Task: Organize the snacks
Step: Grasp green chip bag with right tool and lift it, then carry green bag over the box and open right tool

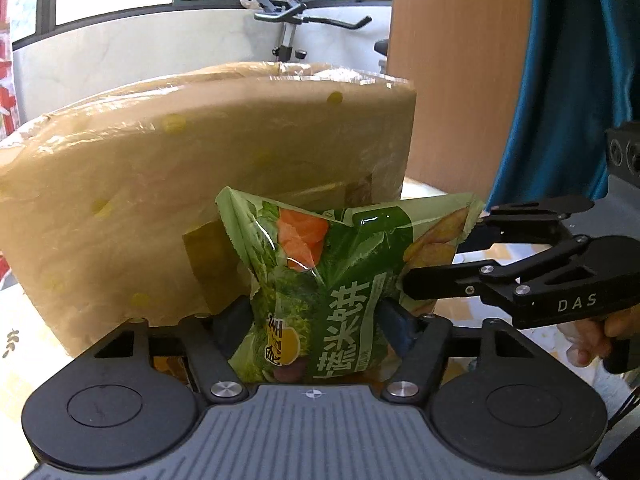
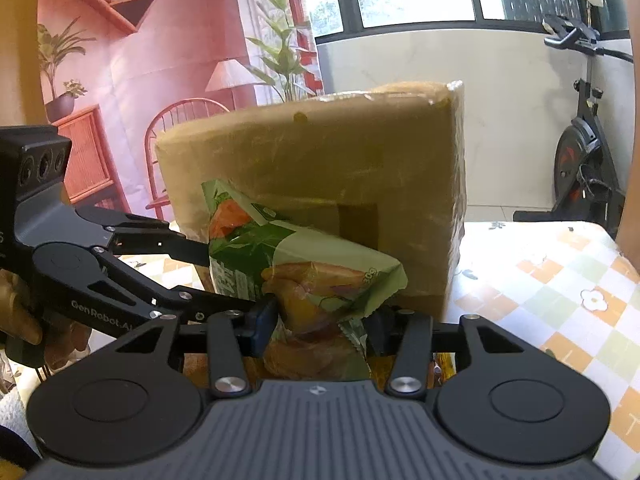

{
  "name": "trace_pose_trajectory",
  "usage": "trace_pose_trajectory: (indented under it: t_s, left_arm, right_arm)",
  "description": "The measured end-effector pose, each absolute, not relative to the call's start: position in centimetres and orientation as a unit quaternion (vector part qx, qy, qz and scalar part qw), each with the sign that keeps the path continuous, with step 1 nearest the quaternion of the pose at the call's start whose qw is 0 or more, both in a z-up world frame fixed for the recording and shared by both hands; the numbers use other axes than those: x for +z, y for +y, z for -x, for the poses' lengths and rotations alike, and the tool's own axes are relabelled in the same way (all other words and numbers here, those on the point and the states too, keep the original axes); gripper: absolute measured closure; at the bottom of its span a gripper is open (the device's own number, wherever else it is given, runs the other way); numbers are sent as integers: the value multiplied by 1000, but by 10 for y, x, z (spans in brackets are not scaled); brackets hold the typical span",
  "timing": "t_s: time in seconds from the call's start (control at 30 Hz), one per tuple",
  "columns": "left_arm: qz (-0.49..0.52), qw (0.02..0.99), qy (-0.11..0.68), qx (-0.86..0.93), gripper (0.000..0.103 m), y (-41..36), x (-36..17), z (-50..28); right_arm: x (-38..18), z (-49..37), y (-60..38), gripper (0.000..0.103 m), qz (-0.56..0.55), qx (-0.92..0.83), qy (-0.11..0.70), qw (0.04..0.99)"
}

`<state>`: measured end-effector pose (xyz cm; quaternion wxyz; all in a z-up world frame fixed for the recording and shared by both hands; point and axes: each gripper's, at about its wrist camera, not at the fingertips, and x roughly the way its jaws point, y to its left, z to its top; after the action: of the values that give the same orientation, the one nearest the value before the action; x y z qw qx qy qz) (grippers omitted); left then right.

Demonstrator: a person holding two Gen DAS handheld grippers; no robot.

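Both grippers are pinching 1 green snack bag in midair: the left gripper is squeezing its lower part, and the right gripper is clamping its far end. Just behind it, a taped cardboard box is sitting on the checkered tablecloth.

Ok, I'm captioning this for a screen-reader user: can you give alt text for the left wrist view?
A green snack bag is pinched between the left gripper and, from the side, the right gripper. Behind it stands a plastic-wrapped cardboard box on a patterned tablecloth.
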<state>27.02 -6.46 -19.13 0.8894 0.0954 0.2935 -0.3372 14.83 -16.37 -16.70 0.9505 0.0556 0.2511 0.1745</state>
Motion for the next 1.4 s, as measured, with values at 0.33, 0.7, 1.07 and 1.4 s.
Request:
trace_pose_trajectory:
  t_s: [0.33, 0.7, 1.07, 1.4]
  left_arm:
    - [-69, 915, 236, -320, 33, -52, -149, -244]
    - [-64, 943, 153, -288, 33, -42, -72, -243]
    - [-38, 954, 159, -252, 33, -31, -32, -303]
    - [-17, 939, 255, -231, 32, -16, -61, -349]
  right_arm:
    - [-133, -135, -160, 54, -45, 186, 208, 959]
    - [-62, -147, -157, 54, -31, 227, 132, 965]
    - [-16, -229, -149, 54, -57, 260, 113, 957]
    - [-36, -290, -139, 54, -66, 258, 185, 946]
